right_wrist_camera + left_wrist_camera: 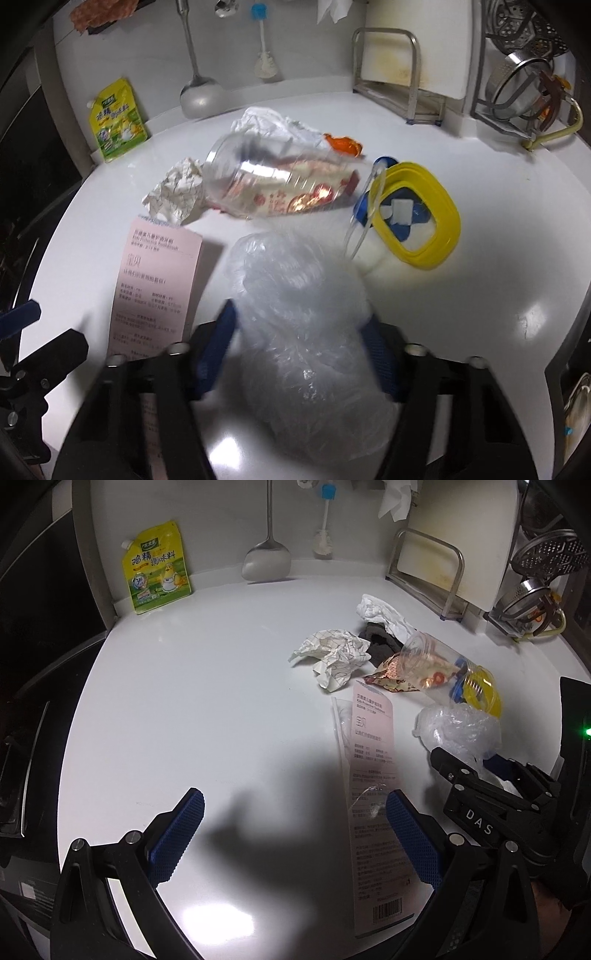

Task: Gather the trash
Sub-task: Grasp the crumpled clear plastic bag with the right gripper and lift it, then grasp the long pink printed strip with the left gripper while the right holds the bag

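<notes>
Crumpled clear plastic bag [306,332]: lies on the glossy white bench [480,258], bulging between the right gripper [303,325] pads, which look pinched on it. Likely light, soft, slippery; best taken at its thick middle. Left gripper [295,812]: spread, empty, over a pink paper label [373,760]. Room: kitchen corner, dim edges, glare spots.

Motion-blurred clear plastic cup [280,177] and crumpled plastic bag [310,332], its lower end hidden behind the gripper fingers [218,354]
</notes>
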`<action>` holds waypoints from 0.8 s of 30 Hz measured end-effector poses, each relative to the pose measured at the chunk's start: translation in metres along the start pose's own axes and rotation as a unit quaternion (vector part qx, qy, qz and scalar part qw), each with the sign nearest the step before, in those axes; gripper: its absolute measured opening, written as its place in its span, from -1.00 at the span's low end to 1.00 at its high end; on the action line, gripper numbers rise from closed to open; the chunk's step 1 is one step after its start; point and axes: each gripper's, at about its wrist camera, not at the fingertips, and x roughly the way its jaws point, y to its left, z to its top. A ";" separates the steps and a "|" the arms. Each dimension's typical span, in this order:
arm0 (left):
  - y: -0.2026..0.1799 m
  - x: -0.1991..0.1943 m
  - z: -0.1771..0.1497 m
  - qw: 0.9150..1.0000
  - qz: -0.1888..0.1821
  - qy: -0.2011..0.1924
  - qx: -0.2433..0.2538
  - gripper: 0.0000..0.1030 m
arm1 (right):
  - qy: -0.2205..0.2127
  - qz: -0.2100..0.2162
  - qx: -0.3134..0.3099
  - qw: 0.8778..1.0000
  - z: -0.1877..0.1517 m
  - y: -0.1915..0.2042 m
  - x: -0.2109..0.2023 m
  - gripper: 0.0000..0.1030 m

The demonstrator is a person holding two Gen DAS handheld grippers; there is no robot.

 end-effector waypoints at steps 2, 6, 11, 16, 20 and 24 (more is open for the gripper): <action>-0.001 0.001 -0.001 1.000 -0.002 0.003 -0.003 0.88 | -0.001 0.005 -0.002 1.000 -0.002 -0.001 -0.003 -0.23; -0.006 0.001 -0.002 1.000 -0.005 0.003 -0.004 0.88 | -0.002 0.015 0.008 1.000 -0.004 -0.008 -0.011 -0.40; -0.016 0.001 -0.004 1.000 -0.013 0.004 0.001 0.88 | -0.006 0.031 0.026 0.999 -0.010 -0.022 -0.028 -0.45; -0.025 0.006 -0.007 1.000 -0.020 0.013 0.000 0.88 | -0.011 0.020 0.042 0.999 -0.020 -0.035 -0.045 -0.45; -0.032 0.012 -0.010 1.000 -0.013 0.016 0.007 0.88 | -0.014 0.015 0.057 0.998 -0.026 -0.046 -0.055 -0.45; -0.037 0.020 -0.014 1.000 -0.005 0.021 0.006 0.88 | -0.017 0.014 0.072 0.997 -0.033 -0.056 -0.065 -0.45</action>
